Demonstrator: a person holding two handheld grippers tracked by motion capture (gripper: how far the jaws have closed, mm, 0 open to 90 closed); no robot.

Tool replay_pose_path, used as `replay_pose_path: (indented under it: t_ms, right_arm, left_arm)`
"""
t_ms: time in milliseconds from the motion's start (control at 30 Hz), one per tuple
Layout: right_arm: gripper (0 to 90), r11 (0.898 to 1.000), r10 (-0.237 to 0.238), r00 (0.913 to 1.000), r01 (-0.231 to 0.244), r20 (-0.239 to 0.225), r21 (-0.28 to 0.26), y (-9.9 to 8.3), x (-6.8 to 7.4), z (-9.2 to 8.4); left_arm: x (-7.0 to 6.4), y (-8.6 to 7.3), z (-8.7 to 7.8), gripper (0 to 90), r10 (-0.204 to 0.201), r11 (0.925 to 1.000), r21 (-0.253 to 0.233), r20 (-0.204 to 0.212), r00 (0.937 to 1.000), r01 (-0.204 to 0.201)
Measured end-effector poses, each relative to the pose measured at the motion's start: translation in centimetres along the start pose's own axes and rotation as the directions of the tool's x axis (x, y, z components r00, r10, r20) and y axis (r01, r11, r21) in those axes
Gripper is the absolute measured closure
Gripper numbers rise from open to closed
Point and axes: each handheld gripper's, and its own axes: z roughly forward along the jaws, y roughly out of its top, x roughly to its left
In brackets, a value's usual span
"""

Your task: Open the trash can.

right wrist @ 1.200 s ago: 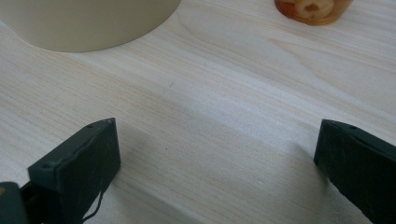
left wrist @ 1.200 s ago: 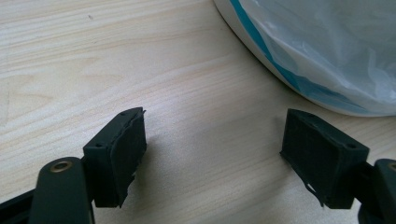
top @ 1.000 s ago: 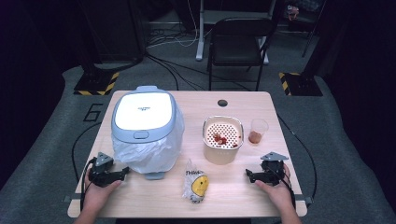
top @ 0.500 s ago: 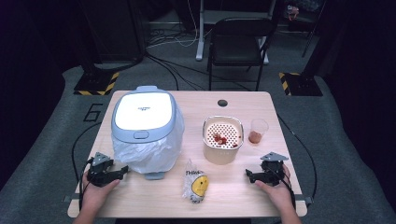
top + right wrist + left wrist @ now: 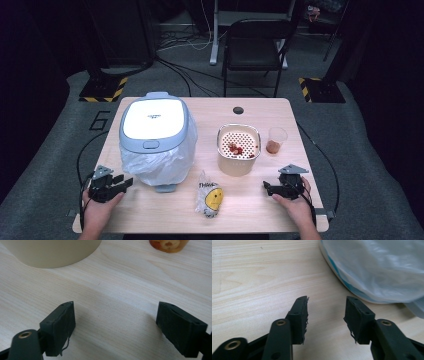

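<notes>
A grey-blue bin [image 5: 156,137] with a white lid and a clear plastic liner stands on the left of the wooden table [image 5: 210,120]. My left gripper [image 5: 122,184] is low at the front left and points at the bin. Its jaws have just been closing and stand open with nothing between them [image 5: 327,302], and the liner [image 5: 374,267] is just ahead. A beige pot [image 5: 239,147] with a perforated insert and red bits stands right of centre. My right gripper [image 5: 267,189] is at the front right, below the pot. Its jaws have also just been closing and stay open over bare wood [image 5: 116,307].
A clear cup [image 5: 276,140] with orange-brown contents stands right of the pot. It also shows at the top of the right gripper view [image 5: 168,243], beside the pot's wall [image 5: 55,252]. A small packet with a yellow smiley [image 5: 210,195] lies at the front centre. A black chair [image 5: 255,45] stands behind the table.
The left gripper has lifted slightly off the table at the front left. The right hand has kept its place.
</notes>
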Motion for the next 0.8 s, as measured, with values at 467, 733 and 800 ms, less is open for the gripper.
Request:
replay_pose_path:
  t_ms: [467,733,800]
  right_arm:
    - [33.4,0.999,-0.046,0.9989,0.046,-0.010,-0.026,0.2,1.2,-1.0]
    - [37.3,0.997,-0.074,0.9971,0.073,-0.020,-0.022,0.3,1.7,-1.1]
    - [38.3,0.995,-0.096,0.9952,0.096,-0.016,-0.026,0.4,1.9,-1.1]
  left_arm:
    - [-2.4,0.1,-2.4,69.8,0.058,0.9983,-0.004,0.116,0.9915,-0.058]
    - [-4.8,-0.4,-1.9,88.4,0.105,0.9944,-0.017,0.228,0.9680,-0.104]
    - [-5.3,-0.4,-1.5,89.5,0.120,0.9925,-0.007,0.256,0.9594,-0.122]
